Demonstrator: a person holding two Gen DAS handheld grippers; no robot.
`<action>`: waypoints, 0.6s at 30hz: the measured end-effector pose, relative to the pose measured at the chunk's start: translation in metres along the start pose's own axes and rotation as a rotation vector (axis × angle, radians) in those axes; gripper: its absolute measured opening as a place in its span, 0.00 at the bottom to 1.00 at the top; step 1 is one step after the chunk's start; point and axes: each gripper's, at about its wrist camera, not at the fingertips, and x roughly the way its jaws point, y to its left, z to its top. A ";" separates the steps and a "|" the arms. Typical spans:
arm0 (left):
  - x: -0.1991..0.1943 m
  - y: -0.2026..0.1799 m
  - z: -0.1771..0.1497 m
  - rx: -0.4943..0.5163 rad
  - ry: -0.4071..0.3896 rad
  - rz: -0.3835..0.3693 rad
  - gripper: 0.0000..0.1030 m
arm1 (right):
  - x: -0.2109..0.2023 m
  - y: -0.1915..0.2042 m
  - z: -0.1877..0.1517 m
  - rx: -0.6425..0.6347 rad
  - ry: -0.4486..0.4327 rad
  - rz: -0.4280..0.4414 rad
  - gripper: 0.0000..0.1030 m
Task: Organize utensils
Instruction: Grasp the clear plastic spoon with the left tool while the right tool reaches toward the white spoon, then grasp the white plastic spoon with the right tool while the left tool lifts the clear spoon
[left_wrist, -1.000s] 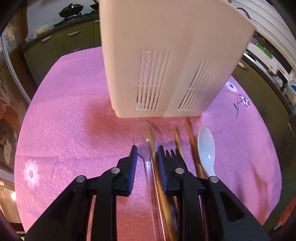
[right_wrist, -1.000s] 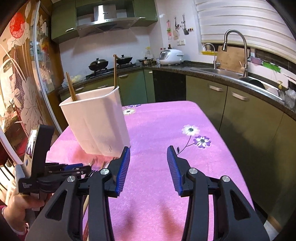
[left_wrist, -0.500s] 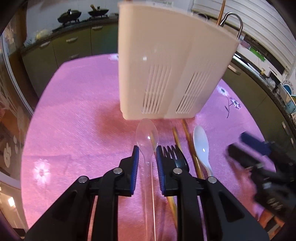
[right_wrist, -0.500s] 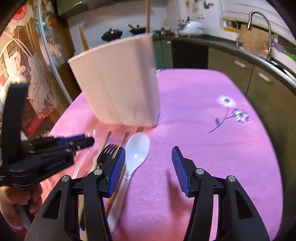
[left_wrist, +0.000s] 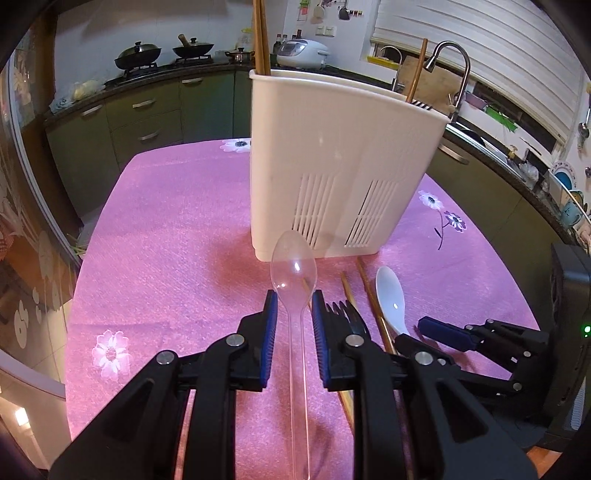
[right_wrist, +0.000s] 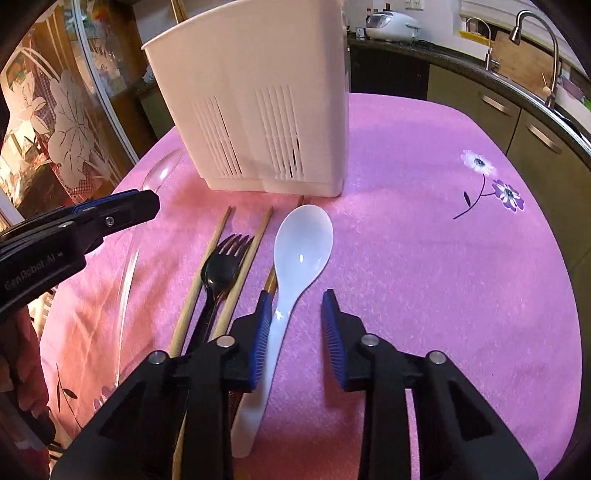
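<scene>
Clear plastic spoon (left_wrist: 294, 273) gripped by left gripper (left_wrist: 293, 301), lifted before white holder (left_wrist: 332, 166). Right gripper (right_wrist: 295, 306) open wide over white spoon (right_wrist: 295, 258) lying on pink cloth (right_wrist: 424, 277), beside black fork (right_wrist: 218, 273) and chopsticks (right_wrist: 201, 280).

My left gripper (left_wrist: 291, 325) and right gripper (right_wrist: 295, 325): black plastic arms, ribbed blue pads (left_wrist: 268, 332), silver screws (right_wrist: 223, 342), grey "GenRobot.AI" lettering.
</scene>
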 end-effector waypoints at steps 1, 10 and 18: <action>0.000 0.000 0.000 0.000 0.001 -0.003 0.18 | 0.000 -0.001 0.000 -0.001 0.003 -0.003 0.28; 0.001 0.002 -0.002 0.005 0.005 -0.009 0.18 | 0.003 -0.005 0.005 -0.001 0.031 -0.001 0.18; -0.003 0.005 -0.003 0.017 0.005 -0.017 0.18 | 0.020 0.002 0.029 -0.025 0.047 -0.041 0.33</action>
